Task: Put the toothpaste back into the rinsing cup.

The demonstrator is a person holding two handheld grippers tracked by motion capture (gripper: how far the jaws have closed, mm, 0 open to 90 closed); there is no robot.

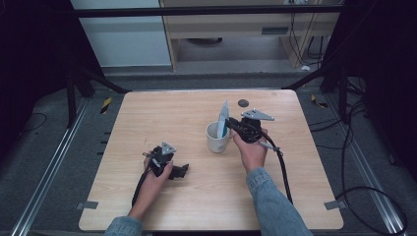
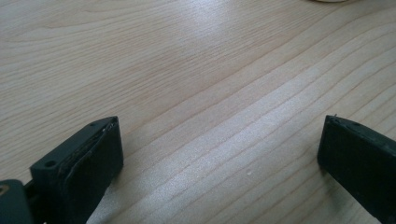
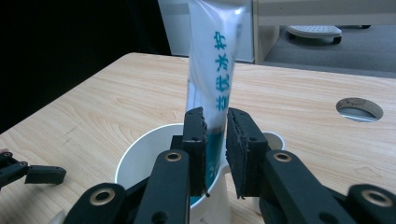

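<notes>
White-and-blue sachet [image 3: 212,74] is standing upright in the mug [image 1: 217,137], pinched by the right hand-held gripper [image 3: 215,122] reaching in level, while the left hand-held gripper [image 2: 219,154] is idling wide open.

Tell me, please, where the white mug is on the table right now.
In the high view the white mug stands right of the table's centre, just left of the right gripper, which holds a tube standing in it.

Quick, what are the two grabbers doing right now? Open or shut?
Left gripper: open, nothing between its jaws, low over the table.
Right gripper: shut on the tube, which stands in the white cup.
</notes>
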